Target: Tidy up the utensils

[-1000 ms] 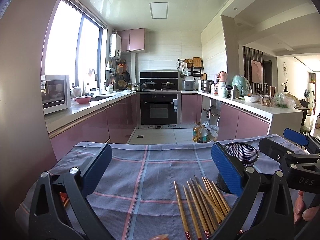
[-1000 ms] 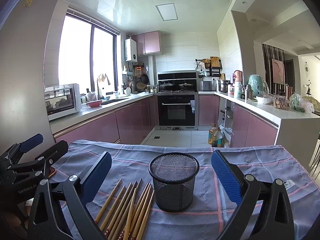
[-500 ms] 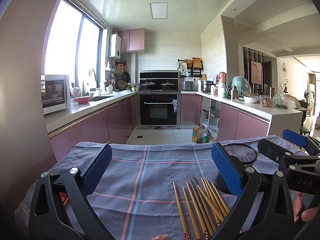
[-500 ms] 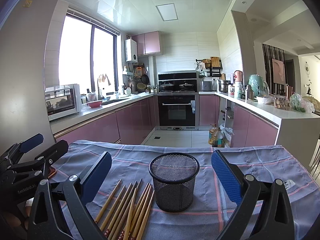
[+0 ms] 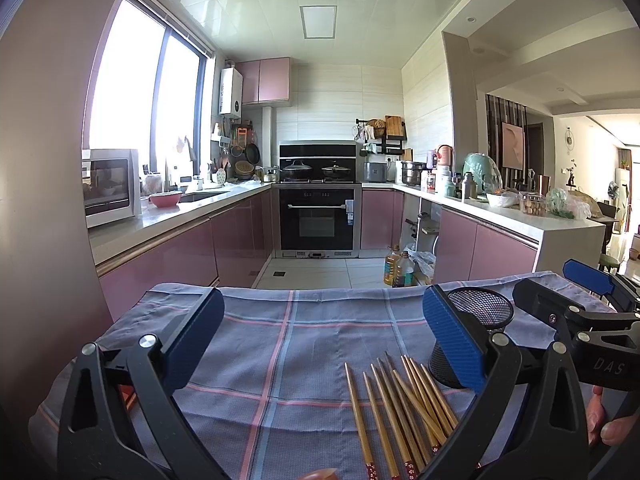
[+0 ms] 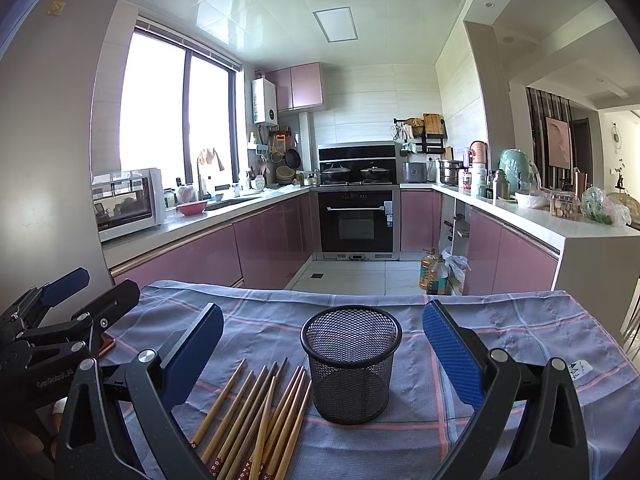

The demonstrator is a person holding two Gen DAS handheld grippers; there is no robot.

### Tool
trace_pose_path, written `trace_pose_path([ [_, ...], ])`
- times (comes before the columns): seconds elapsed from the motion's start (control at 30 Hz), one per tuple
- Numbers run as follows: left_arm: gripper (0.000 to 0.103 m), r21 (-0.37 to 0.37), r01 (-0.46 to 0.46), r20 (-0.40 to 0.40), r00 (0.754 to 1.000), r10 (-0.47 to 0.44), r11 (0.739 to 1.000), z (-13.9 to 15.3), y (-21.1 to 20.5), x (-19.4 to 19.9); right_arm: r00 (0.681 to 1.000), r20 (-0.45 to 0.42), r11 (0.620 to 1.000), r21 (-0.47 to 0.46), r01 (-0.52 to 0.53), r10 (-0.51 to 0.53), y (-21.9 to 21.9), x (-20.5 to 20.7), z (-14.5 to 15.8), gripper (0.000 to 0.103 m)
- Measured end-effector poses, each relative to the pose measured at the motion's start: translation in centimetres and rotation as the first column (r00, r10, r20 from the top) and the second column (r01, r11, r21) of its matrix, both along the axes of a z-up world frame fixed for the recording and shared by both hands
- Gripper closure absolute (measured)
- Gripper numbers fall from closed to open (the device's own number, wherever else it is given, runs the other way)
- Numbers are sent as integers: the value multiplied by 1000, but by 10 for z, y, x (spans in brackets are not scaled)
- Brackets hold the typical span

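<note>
Several wooden chopsticks (image 5: 404, 408) lie side by side on a blue checked cloth (image 5: 280, 344); the right wrist view shows them (image 6: 260, 412) just left of a black mesh cup (image 6: 351, 364) that stands upright and looks empty. My left gripper (image 5: 324, 340) is open above the cloth, the chopsticks low between its fingers toward the right one, the mesh cup (image 5: 484, 312) behind that finger. My right gripper (image 6: 324, 344) is open, with the cup between its blue pads. Each gripper shows in the other's view: the right one (image 5: 580, 300), the left one (image 6: 60, 304).
The cloth covers a table whose far edge (image 6: 360, 298) drops to the kitchen floor. Oil bottles (image 6: 432, 274) stand on the floor beyond. A small white tag (image 6: 578, 368) lies on the cloth at right. A hand (image 5: 612, 428) grips the right tool.
The left wrist view has shifted very slightly. Otherwise both grippers stay open and the chopsticks and cup have not moved.
</note>
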State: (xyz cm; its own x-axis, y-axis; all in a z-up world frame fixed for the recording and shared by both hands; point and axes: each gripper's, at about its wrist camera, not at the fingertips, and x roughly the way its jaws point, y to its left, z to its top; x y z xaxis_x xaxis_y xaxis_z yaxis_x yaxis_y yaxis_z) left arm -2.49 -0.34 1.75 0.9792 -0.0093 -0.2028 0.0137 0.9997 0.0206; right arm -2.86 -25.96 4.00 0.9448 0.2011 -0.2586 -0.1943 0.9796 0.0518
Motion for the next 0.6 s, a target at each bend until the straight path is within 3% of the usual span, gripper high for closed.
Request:
trace_pose_path([
  [0.6,5,-4,1,2,1000,-1,1000,1,-4,-2,1000,1,1000,6,-2,2,0,1,-2,7],
])
